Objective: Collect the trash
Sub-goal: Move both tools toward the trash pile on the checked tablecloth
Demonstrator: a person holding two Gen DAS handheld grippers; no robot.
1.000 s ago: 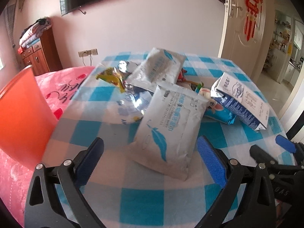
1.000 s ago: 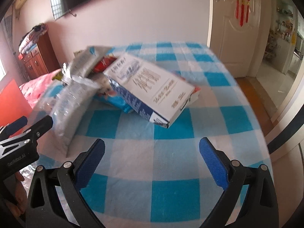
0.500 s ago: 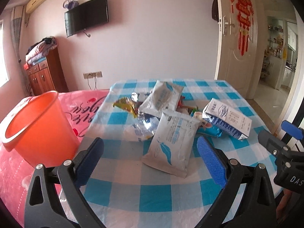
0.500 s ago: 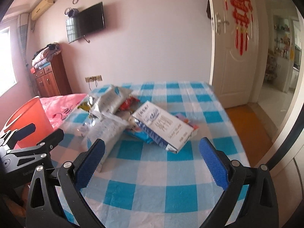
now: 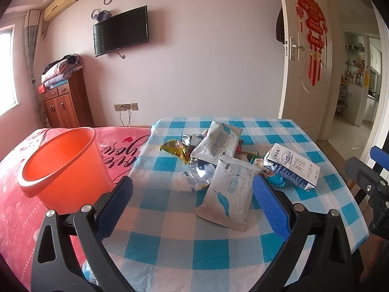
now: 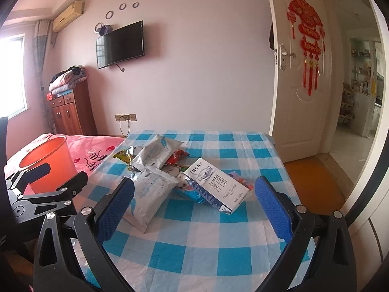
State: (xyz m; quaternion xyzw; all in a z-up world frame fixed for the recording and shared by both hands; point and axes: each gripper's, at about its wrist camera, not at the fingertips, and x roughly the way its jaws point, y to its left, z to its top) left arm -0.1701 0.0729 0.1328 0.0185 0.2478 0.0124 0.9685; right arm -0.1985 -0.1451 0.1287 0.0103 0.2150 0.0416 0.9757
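Both tools, left [image 5: 192, 203] and right [image 6: 194, 203], hang released, empty; trash [image 5: 223, 160] heaps mid-frame on the counter [image 5: 170, 228], bucket [image 5: 63, 168] left for dumping.

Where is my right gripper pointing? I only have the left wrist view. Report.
Observer: The right gripper points at the milk carton, which lies on the table ahead.
Operator: Tell me the state of its fingers.
Observer: Both fingers are spread wide, with nothing between them.
Operator: Check the carton's far side.
Observer: A flat wrapper sticks out from under it there.
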